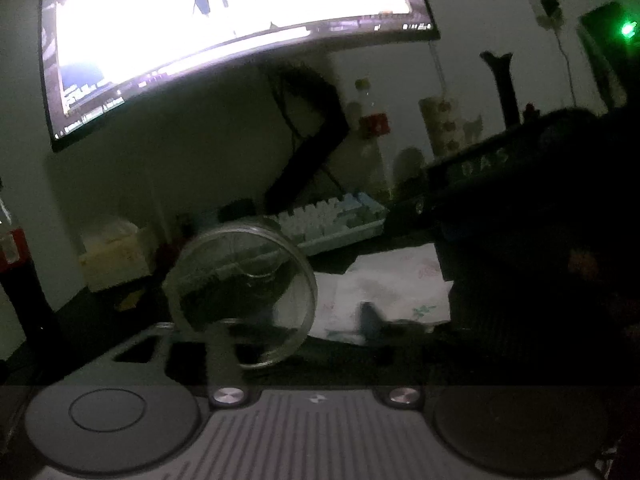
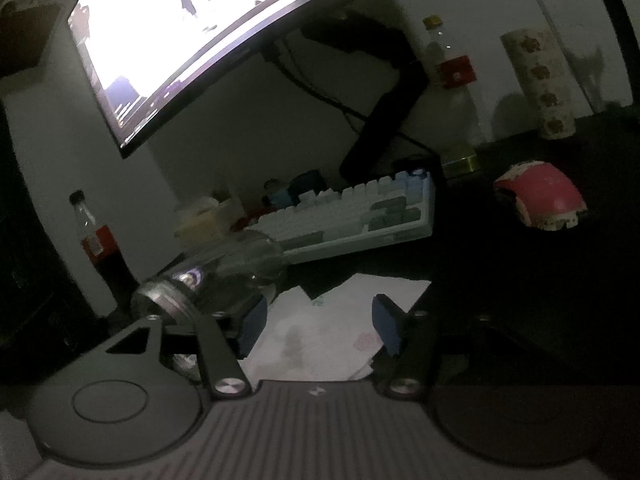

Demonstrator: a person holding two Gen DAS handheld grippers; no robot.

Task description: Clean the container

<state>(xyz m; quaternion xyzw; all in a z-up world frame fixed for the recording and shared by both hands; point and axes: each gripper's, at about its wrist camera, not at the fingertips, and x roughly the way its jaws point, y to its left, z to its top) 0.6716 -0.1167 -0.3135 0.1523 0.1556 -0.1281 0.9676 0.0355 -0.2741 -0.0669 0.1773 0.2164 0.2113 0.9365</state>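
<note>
Pretty dim shot, so details are limited. Closest in, the right gripper (image 2: 318, 326) is seen spread wide with nothing between its blue pads (image 2: 385, 322), hanging over a white paper towel (image 2: 340, 320) laid flat on the dark desk (image 2: 520, 280). Just left of it, a clear glass jar (image 1: 244, 296) is gripped by the left gripper (image 1: 224, 344), tipped on its side with the open mouth facing that wrist camera. Farther back, a white keyboard (image 2: 360, 212) and a lit monitor (image 2: 192, 28) can be made out.
</note>
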